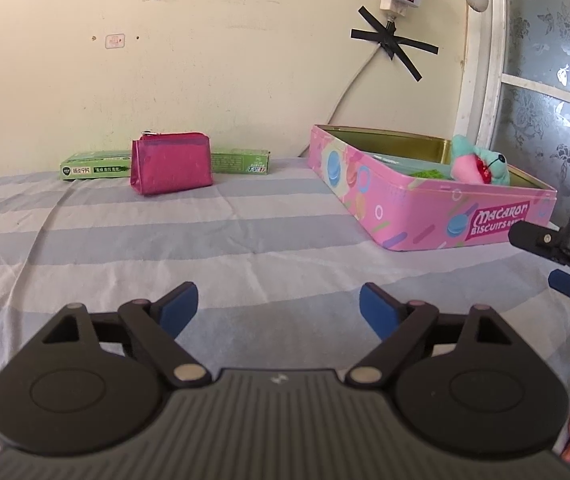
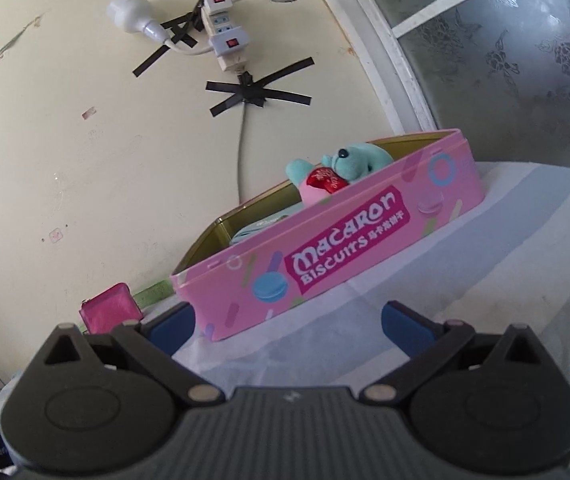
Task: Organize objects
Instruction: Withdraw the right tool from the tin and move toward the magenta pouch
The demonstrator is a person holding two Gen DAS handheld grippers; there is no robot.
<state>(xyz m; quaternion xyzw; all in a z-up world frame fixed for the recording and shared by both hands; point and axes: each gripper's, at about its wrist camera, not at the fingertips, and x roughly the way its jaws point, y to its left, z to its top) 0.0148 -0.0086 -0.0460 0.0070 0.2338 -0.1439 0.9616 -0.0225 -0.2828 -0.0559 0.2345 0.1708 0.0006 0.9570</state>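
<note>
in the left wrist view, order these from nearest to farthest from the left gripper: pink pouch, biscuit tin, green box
1. biscuit tin, ahead on the right of the left gripper.
2. pink pouch, farther back on the left.
3. green box, lying behind the pouch by the wall.

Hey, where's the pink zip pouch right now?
In the left wrist view the pink pouch stands upright at the far left of the striped bedsheet, before the green box by the wall.
</note>
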